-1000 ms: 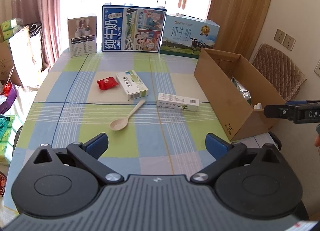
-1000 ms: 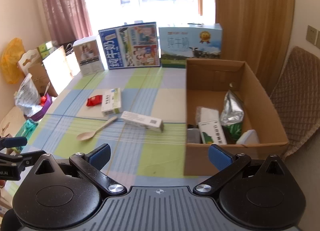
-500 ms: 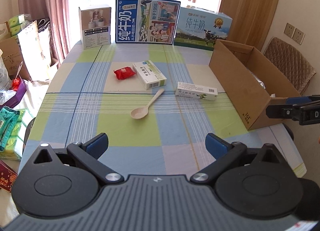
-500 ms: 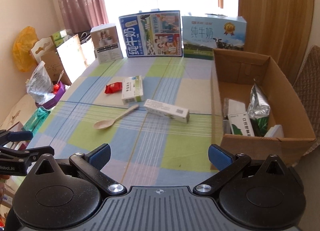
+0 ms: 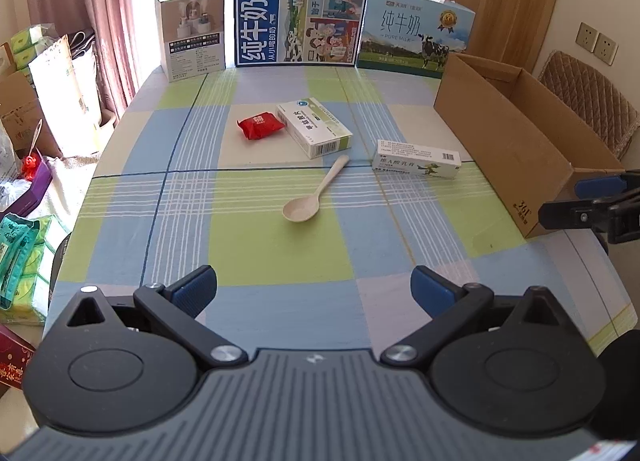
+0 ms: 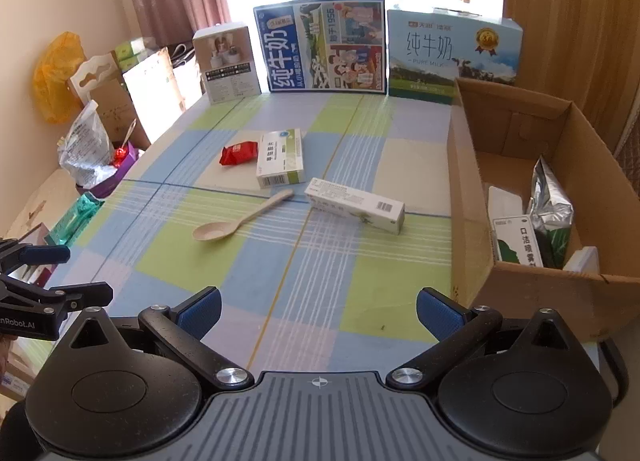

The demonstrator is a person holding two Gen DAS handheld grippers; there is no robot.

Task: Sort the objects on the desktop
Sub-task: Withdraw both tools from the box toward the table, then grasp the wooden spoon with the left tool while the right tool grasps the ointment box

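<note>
Four desktop objects left on the checked surface [image 5: 256,245]: wooden spoon [image 5: 310,197] nearest, bowl toward the camera; long tube box [image 5: 416,159] just right of its handle tip, closest to the cardboard box [image 5: 508,157]; medicine carton [image 5: 314,127] behind the spoon; red snack packet [image 5: 260,126] just left of that carton, touching or nearly so. Inside the cardboard box, seen from the right wrist: a silver pouch [image 6: 550,201], a green-and-white carton [image 6: 518,241], other items half hidden, so sorting looks partly done. Left gripper [image 5: 314,287] low over the near edge, fingers spread wide, holding nothing. Right gripper [image 6: 318,307] likewise wide and empty, hovering by the box's near corner. Probably lining up for the next pick: tube box the short carry for the right, spoon dead ahead for the left.
</note>
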